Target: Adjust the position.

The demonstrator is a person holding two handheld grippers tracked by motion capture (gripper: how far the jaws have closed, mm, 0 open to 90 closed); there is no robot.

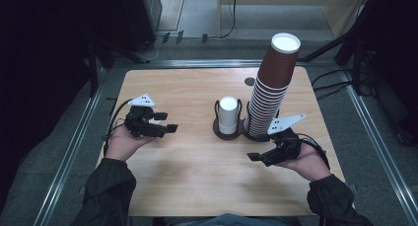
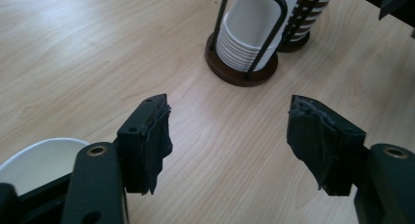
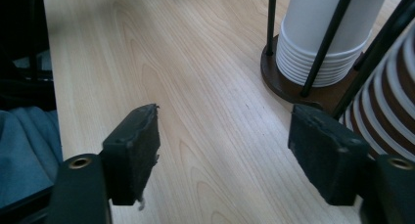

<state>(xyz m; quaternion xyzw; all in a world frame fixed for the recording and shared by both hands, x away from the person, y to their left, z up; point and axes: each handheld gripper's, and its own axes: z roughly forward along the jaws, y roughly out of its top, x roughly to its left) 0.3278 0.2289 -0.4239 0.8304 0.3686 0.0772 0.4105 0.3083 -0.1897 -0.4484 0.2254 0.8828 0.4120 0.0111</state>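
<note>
Your left gripper (image 1: 170, 129) hovers open over the surface (image 1: 187, 181), nothing between its jaws, left of the white cups (image 1: 227, 115) in the wire holder (image 1: 217, 129). Your right gripper (image 1: 252, 157) is open too, empty, just in front of the tall brown cup stack (image 1: 272, 83), which stands beside the white cups.

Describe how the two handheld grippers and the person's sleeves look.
Both the left gripper and the right gripper are black, two-jawed, each topped by a grey three-cornered plate with dark dots. Worn dark pads line the jaws, brass-coloured rivets sit behind them, and black cables trail off. The sleeves are dark.
</note>
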